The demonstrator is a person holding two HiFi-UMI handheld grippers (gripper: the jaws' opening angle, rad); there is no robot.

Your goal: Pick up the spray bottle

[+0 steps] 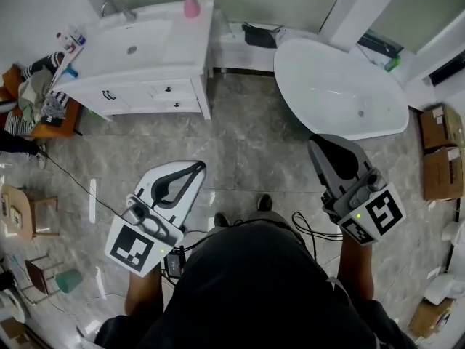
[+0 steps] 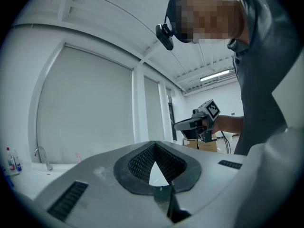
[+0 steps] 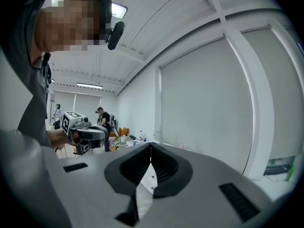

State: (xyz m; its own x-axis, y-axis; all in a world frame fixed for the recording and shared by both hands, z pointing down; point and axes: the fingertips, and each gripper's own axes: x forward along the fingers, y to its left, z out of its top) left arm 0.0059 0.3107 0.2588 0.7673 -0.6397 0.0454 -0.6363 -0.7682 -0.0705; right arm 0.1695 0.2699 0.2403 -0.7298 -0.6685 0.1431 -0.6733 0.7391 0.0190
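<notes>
Both the left tool [image 1: 197, 166] and right tool [image 1: 314, 142], pressed together and empty, carry black-and-white square markers [image 1: 135, 247].

A dark top [image 1: 247, 282] with sleeves ending above the forearms is worn, and a dark shoe [image 1: 265, 203] is seen just beyond it. Left of the top, the left hand-held gripper [image 1: 197, 166] is shown with a white shell, black-lined jaws and a white cube [image 1: 136, 248] bearing black square markers and a green light. Right of the top, the right hand-held gripper [image 1: 314, 143] is cased in grey with a like cube [image 1: 374, 215], and looped black cables [image 1: 312, 233] are seen beside it.
</notes>
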